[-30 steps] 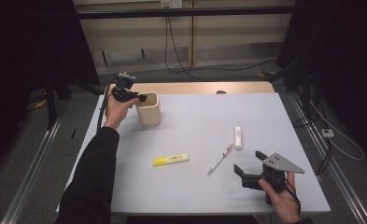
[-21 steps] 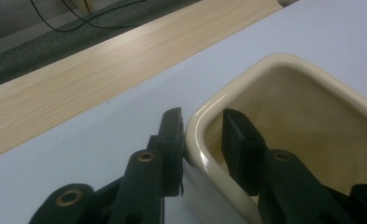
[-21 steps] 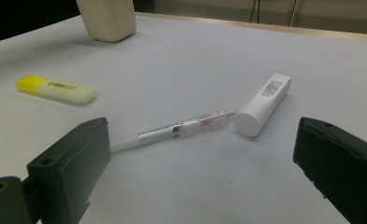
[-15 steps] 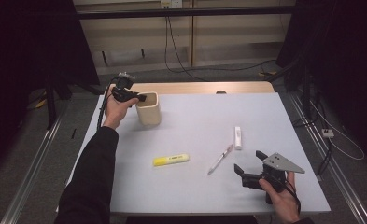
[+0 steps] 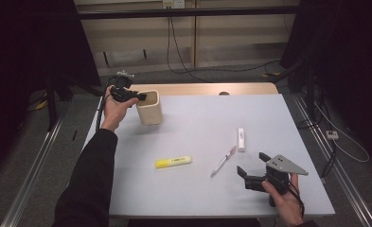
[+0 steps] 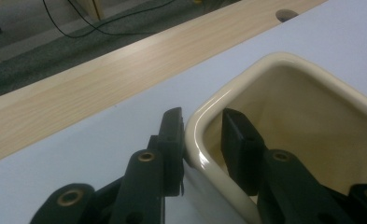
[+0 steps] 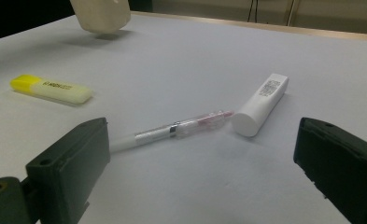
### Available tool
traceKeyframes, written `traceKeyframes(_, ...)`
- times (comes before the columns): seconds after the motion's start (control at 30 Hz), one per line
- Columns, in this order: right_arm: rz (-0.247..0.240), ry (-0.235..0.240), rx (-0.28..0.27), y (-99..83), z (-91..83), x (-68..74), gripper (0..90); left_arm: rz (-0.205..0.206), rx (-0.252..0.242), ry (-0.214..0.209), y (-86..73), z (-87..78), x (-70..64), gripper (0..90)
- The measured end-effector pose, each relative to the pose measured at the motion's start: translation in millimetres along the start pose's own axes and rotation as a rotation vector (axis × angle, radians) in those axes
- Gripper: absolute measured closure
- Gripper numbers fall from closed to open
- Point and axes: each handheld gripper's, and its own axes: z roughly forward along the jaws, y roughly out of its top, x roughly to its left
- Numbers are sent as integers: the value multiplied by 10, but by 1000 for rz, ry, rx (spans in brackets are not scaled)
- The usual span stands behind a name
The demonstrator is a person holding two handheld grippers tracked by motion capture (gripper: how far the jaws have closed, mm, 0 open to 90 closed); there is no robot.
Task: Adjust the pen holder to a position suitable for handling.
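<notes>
Cream, rounded-square ceramic cup (image 5: 149,107) stands upright near the table's 10 o'clock corner, on the pale grey tabletop (image 5: 202,118), just short of the wooden strip (image 5: 207,89) along the far edge. Your left gripper (image 5: 137,96) straddles the cup's rim at a corner: in the left gripper view one black jaw sits outside the wall, touching it, and the other sits inside the cup (image 6: 284,116), close to the inner face. A thin gap may remain on the inside jaw — so the jaws read as nearly pinched on the wall, though full clamping cannot be confirmed.

Judged step: securing the cup by its rim before moving it. Next move calls for you to finish the squeeze, confirm that both pads bear flat on the wall, then lift straight up so the cup does not tip about the corner grip.

Outward from the cup, toward 5 o'clock: a yellow highlighter (image 5: 173,162) lies flat near the table's middle; farther right, a clear pen with a pink tip (image 5: 223,161) lies diagonally, its tip close to a white cylindrical stick (image 5: 241,139).

Your right gripper (image 5: 252,165) rests low at the 5 o'clock corner, jaws spread wide and holding nothing. In the right gripper view the pen (image 7: 172,130) and the white stick (image 7: 260,103) lie between and beyond its jaws, well apart from them.
</notes>
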Motion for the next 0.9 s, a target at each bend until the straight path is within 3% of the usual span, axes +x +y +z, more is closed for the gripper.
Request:
traceKeyframes(0.23, 1, 5, -1, 1, -1, 0, 35, 24, -13, -7, 38, -207, -65, 702)
traceKeyframes(0.43, -2, 4, -2, 5, 0, 7, 35, 54, -46, 20, 78, -355, -206, 702)
traceKeyframes(0.9, -3, 6, -2, 6, 2, 8, 35, 102, -49, -18, 80, -400, -466, 702)
